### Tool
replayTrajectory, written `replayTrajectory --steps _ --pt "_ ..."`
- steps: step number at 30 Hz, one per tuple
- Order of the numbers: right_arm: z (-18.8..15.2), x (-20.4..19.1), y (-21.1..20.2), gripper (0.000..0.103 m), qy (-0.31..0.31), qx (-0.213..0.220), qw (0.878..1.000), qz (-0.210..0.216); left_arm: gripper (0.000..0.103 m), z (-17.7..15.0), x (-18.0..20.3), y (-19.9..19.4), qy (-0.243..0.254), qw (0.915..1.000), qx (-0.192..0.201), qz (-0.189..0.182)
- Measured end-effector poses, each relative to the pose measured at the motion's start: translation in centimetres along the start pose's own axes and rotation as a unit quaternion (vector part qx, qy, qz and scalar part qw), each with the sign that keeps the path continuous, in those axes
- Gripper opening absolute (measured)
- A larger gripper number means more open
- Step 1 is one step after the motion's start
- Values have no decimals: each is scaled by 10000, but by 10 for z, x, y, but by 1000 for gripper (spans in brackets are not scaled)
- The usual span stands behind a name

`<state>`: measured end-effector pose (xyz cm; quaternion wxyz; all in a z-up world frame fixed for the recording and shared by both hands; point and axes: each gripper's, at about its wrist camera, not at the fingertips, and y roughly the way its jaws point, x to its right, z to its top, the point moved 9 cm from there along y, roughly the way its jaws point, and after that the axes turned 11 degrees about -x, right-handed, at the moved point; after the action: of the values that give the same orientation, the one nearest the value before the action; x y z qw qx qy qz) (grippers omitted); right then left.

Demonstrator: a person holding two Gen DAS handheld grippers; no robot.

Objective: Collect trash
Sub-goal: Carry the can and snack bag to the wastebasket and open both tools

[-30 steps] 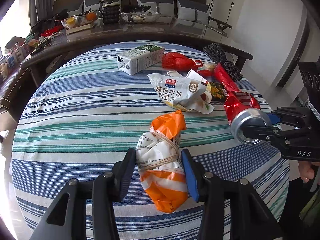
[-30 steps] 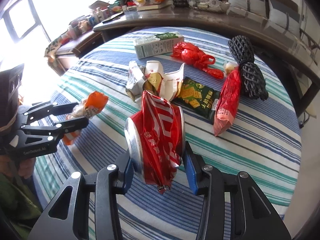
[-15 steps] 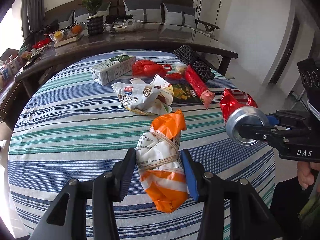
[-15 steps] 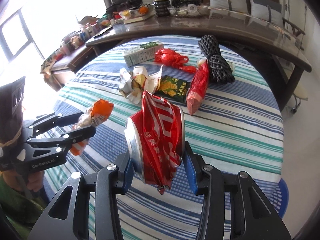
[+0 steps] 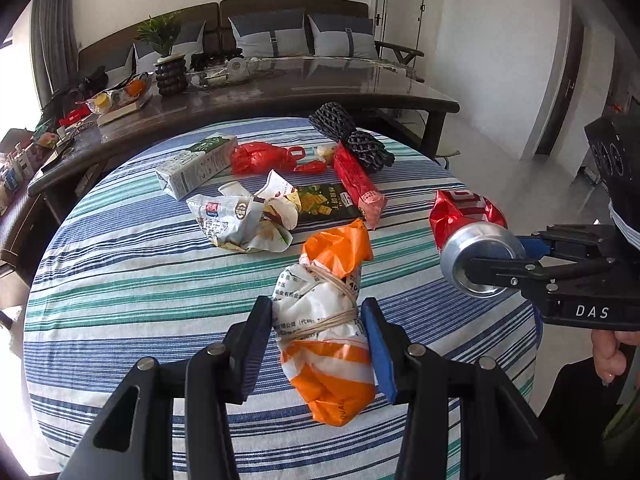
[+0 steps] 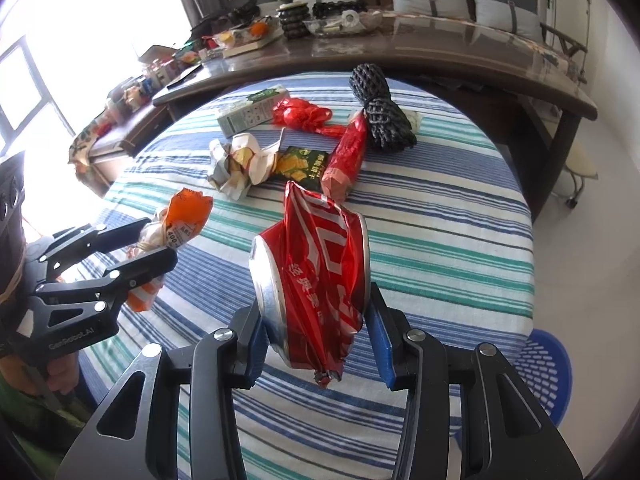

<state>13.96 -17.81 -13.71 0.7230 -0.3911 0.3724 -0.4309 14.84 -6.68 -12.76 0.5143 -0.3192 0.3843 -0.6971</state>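
Gripping orange-white packet (image 5: 326,332) — left gripper (image 5: 318,344), crushed can (image 6: 316,280) — right gripper (image 6: 318,344)

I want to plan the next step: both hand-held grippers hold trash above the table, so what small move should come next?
Probably swing the right hand-held gripper with its crushed red can toward the blue basket beside the table's right edge, as it looks like the only bin in sight.

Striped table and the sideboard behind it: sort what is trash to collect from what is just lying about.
Trash:
crushed red can, in right gripper
orange-white packet, in left gripper
milk carton
red bag
cracker wrapper

Lying about:
potted plant
fruit tray
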Motion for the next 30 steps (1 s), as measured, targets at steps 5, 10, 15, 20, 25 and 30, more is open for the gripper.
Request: replayTrajectory --steps 5,10,15,20,25,30 --pt "-4 10 -4 45 53 30 10000 -41 47 4 13 -1 80 10000 42 -2" --pt "-9 23 -12 45 167 98 9998 -93 46 8 31 -5 186 9998 87 -38" --pt "-19 48 -24 45 355 164 9990 -202 46 16 57 -6 352 9992 119 -142" --pt "-37 100 -39 45 610 -12 9952 -767 46 24 108 -6 520 9959 28 -738" --pt "-75 187 -47 45 1212 -471 9810 -1443 46 32 184 7 758 9858 -262 -1476" --pt "-116 257 -49 45 1976 -710 9634 -1666 46 40 258 40 946 9722 -678 -2030"
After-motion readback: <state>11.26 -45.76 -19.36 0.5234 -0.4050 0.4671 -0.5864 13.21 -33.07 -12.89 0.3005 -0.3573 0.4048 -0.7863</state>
